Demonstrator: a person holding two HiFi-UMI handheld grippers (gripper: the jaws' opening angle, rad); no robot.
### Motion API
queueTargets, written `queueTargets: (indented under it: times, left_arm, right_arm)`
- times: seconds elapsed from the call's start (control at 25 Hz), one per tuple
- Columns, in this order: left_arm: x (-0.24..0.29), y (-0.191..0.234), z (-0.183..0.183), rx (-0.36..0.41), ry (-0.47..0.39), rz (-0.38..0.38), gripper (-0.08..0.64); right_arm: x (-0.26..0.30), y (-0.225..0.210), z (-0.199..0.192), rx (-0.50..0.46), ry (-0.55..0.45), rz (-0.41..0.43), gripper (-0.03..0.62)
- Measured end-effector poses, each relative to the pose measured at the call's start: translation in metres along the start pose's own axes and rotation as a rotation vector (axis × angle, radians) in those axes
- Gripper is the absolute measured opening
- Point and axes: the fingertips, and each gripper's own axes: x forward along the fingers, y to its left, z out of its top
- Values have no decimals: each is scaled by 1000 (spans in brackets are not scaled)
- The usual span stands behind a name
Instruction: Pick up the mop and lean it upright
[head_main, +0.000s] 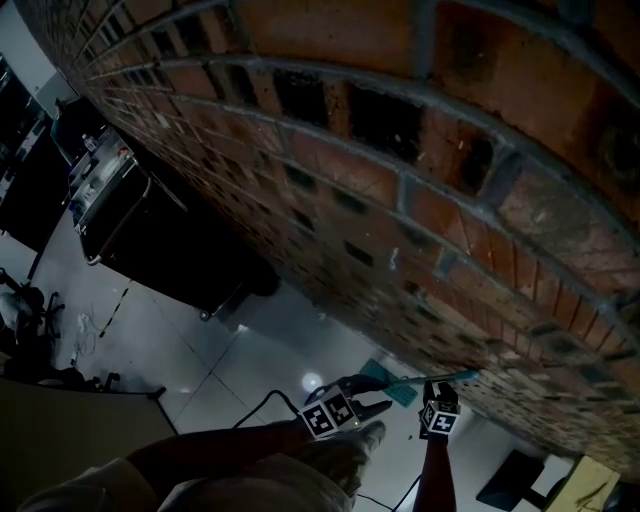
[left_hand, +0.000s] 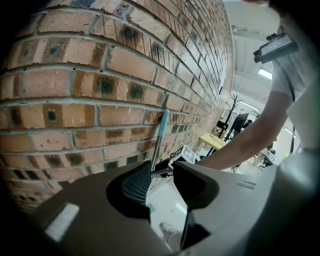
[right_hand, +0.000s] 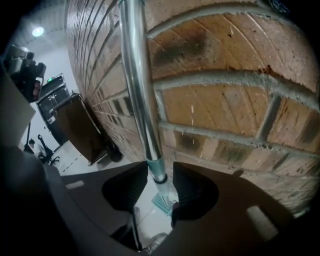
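Two jaw pairs stand parted. We see the right gripper (right_hand: 160, 176) loosely straddling the mop (right_hand: 141, 90) pole, unclamped, with a sliver of gap beside one pad. The mop stands upright against the brick wall (right_hand: 235, 110). Our left gripper (left_hand: 162, 172) is empty, short of the pole, near that wall.

The mop pole (right_hand: 142, 100) rises between the parted jaws of the right gripper (right_hand: 160, 187), with the brick wall (right_hand: 225, 115) close behind it. Below those jaws the mop head (right_hand: 162, 204) sits on the floor (right_hand: 80, 162). A cabinet (right_hand: 82, 127) stands along the wall, well to this gripper's left. Ahead of the left gripper (left_hand: 162, 182), the pole stands before the wall, the right gripper just beside it on the right.
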Motion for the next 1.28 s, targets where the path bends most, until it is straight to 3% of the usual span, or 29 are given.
queueTargets:
  times: [0.4, 0.72, 1.28]
  left_arm:
    - [-12, 12, -5, 10, 18, -11, 158]
    - [-25, 15, -2, 48, 26, -45, 158]
    - [-44, 11, 5, 88, 4, -89, 158]
  right_arm:
    - [26, 8, -11, 20, 20, -18, 151]
    - [35, 0, -12, 80, -27, -95, 120]
    - [-15, 23, -25, 53, -73, -172, 106]
